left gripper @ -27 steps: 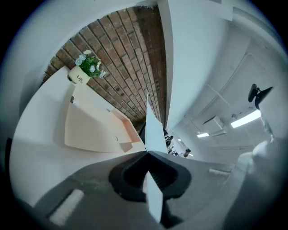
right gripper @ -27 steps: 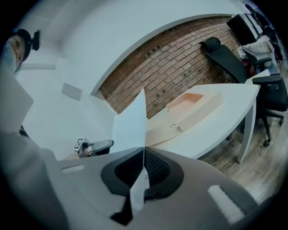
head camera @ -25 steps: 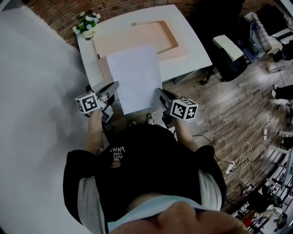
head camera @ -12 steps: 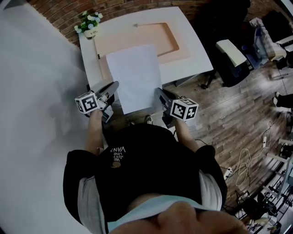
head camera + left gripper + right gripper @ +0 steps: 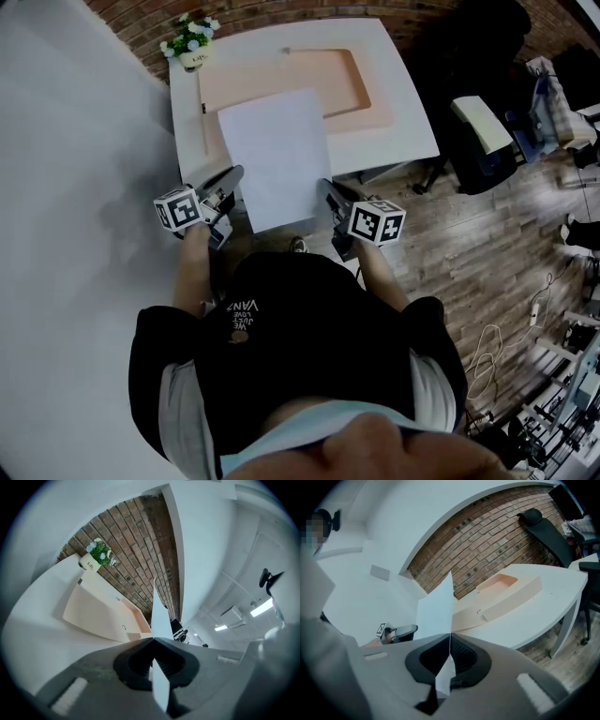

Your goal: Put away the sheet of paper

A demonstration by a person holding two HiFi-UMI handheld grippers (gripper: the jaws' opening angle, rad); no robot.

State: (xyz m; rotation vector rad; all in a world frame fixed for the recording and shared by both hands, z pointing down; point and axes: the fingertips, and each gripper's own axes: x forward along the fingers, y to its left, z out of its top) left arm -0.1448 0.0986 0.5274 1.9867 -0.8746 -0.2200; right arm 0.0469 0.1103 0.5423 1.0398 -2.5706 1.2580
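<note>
A white sheet of paper point(image 5: 275, 155) hangs flat in the air between my two grippers, its far half over the white table point(image 5: 408, 112). My left gripper point(image 5: 236, 175) is shut on the sheet's near left edge, and my right gripper point(image 5: 322, 187) is shut on its near right edge. In the left gripper view the paper point(image 5: 159, 616) runs edge-on out of the closed jaws. In the right gripper view the paper point(image 5: 437, 611) rises from the closed jaws, with the left gripper point(image 5: 399, 631) beyond it. A shallow peach tray point(image 5: 361, 89) lies on the table, partly hidden under the sheet.
A small pot of white flowers point(image 5: 192, 45) stands at the table's far left corner, by a brick wall point(image 5: 281, 14). A dark chair point(image 5: 483, 127) stands right of the table on the wooden floor. A white wall point(image 5: 75, 187) runs along the left. Cables lie at the lower right.
The table, tray and flower pot have slid a little up and to the right in the head view. Both grippers keep their hold on the sheet.
</note>
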